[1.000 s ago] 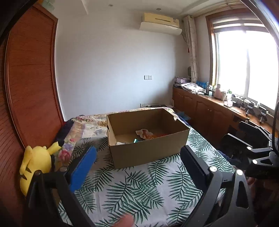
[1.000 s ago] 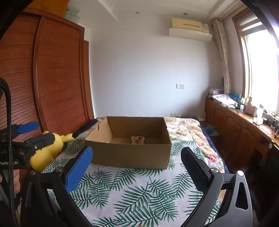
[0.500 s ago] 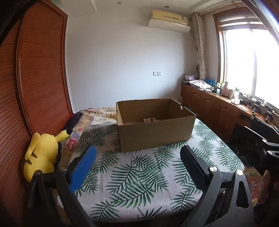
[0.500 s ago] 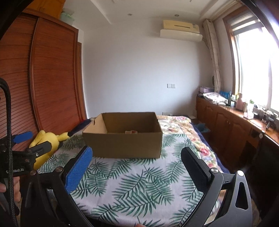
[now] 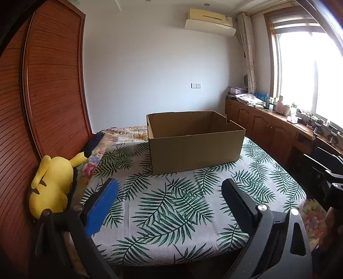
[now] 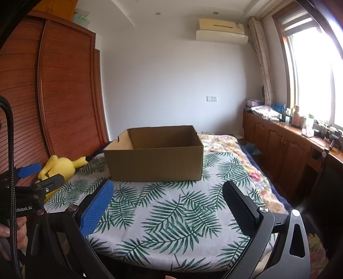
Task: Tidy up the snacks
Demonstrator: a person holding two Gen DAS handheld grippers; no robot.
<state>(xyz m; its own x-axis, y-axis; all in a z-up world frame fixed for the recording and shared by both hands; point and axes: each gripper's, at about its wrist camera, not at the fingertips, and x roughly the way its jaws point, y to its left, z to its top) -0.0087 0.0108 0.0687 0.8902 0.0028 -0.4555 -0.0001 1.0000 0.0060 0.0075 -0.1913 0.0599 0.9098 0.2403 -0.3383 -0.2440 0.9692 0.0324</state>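
Over the leaf-print bed (image 5: pixel 171 206), both grippers, left (image 5: pixel 169 193) and right (image 6: pixel 167 195), hover level, fingers spread empty, facing the cardboard box (image 5: pixel 195 148).

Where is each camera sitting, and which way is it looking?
Left wrist: on the left claw, open, facing the cardboard box on the bed.
Right wrist: on the right claw, open, facing the same box; the left claw and a hand show at its left edge.
Both share: box, bed, yellow plush toy, air conditioner.

A white wall (image 5: pixel 150 75) fills the centre, a wooden wardrobe (image 5: pixel 47 85) the left; bright daylight is admitted through the window (image 5: pixel 304 70) at right.
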